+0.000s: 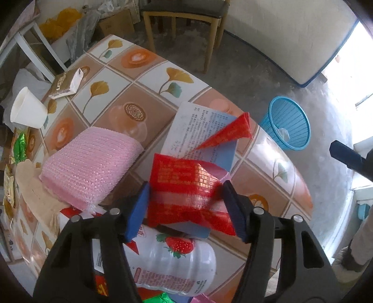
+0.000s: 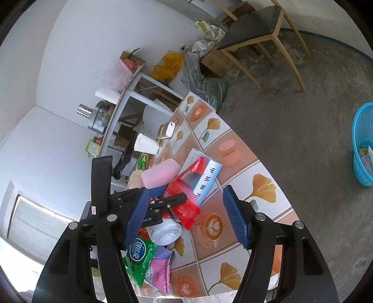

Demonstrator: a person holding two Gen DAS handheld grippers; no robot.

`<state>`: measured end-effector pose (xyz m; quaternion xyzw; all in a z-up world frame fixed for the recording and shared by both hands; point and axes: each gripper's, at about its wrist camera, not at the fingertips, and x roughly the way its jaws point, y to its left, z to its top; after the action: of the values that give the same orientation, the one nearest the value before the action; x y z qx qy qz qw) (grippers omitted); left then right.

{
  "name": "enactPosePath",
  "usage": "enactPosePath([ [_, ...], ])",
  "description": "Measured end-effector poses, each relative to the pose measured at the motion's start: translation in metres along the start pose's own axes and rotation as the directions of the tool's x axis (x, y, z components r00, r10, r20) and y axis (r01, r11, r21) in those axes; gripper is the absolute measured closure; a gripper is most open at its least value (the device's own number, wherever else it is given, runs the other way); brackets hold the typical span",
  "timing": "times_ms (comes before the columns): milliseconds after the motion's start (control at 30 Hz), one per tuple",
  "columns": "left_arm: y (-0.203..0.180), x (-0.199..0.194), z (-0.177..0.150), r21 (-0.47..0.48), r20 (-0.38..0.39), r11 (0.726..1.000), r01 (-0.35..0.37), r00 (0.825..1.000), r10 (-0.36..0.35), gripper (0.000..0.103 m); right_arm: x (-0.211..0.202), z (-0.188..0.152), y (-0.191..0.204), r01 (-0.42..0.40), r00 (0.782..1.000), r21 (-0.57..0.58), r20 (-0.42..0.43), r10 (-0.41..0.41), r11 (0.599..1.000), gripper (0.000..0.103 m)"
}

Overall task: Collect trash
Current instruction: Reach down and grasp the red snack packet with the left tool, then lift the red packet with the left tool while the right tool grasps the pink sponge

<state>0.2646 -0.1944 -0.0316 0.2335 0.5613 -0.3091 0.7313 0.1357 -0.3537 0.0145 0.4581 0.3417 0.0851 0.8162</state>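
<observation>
A crumpled red foil wrapper [image 1: 184,186] lies on a blue-and-white box [image 1: 200,125] on the tiled table. My left gripper [image 1: 185,186] points down over it, jaws open, one blue pad at each edge of the wrapper, touching or nearly so. The right wrist view shows the same wrapper [image 2: 184,205] with the left gripper [image 2: 163,200] on it. My right gripper [image 2: 186,190] hangs open above the table with nothing in it. A blue mesh basket [image 1: 289,123] stands on the floor past the table's edge, with some scraps inside.
A strawberry-print white bottle [image 1: 174,261] lies just below the wrapper. A pink mesh sponge [image 1: 91,163], a paper cup [image 1: 28,109] and a gold carton [image 1: 66,84] sit to the left. Green [image 2: 139,254] and pink [image 2: 159,272] wrappers lie near the bottle. A wooden chair [image 1: 184,11] stands beyond.
</observation>
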Motion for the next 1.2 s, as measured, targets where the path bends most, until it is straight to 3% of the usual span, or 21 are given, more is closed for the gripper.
enactPosePath([
  [300, -0.017, -0.019, -0.012, 0.074, 0.086, 0.994, -0.079, 0.994, 0.073, 0.057, -0.002, 0.0, -0.002, -0.002, 1.0, 0.0, 0.002, 0.002, 1.0, 0.039],
  [533, -0.022, -0.037, -0.023, 0.047, 0.159, 0.997, -0.053, 0.986, 0.044, 0.061, -0.003, -0.002, -0.003, 0.003, 1.0, -0.001, -0.002, -0.003, 1.0, 0.039],
  [733, -0.016, -0.051, -0.029, -0.006, 0.225, 1.0, 0.018, 0.974, -0.016, 0.067, -0.003, -0.004, -0.002, 0.012, 1.0, -0.004, -0.004, -0.012, 1.0, 0.039],
  [1000, 0.001, -0.08, -0.043, -0.1, 0.356, 0.985, 0.14, 0.929, -0.096, 0.07, -0.001, -0.004, -0.002, 0.013, 1.0, -0.001, -0.006, -0.013, 1.0, 0.039],
  [1200, 0.03, -0.117, -0.061, -0.209, 0.468, 0.96, 0.188, 0.881, -0.071, 0.071, 0.008, 0.003, 0.01, -0.006, 1.0, -0.014, -0.021, 0.006, 1.0, 0.039],
])
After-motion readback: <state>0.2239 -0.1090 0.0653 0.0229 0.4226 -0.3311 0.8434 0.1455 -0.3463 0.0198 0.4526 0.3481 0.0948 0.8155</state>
